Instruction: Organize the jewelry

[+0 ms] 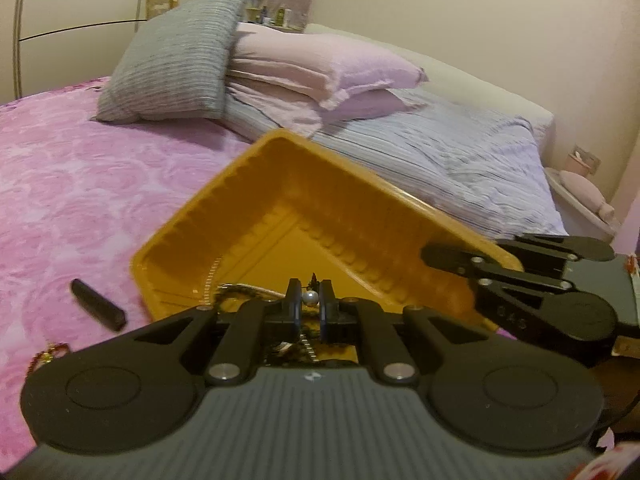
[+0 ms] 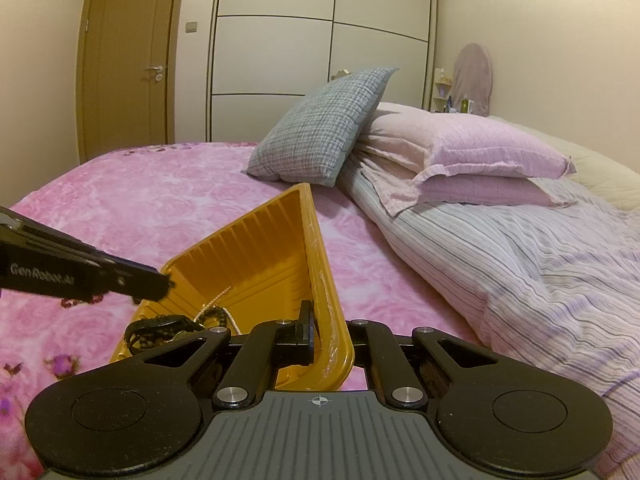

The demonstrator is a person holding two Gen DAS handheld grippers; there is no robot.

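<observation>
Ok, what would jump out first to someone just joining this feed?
The yellow tray on the pink bedspread, its wall clamped by the right gripper. Then the left gripper pinching a pearl piece over the tray, where chains lie. A dark stick lies beside the tray.

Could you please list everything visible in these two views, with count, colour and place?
tray: one, yellow-orange, on the bedspread, tilted up
pearl piece: one, white, between the left fingers
chains and dark bracelet: a tangle, silver and black, in the tray's low end
dark stick: one, black, on the bedspread left of the tray
red bead chain: one, red-gold, on the bedspread, partly hidden
bedspread: one, pink floral
pillows: two pink, stacked; one grey cushion leaning on them
left gripper: one, black, shut on the pearl piece
right gripper: one, black, clamping the tray's rim
</observation>
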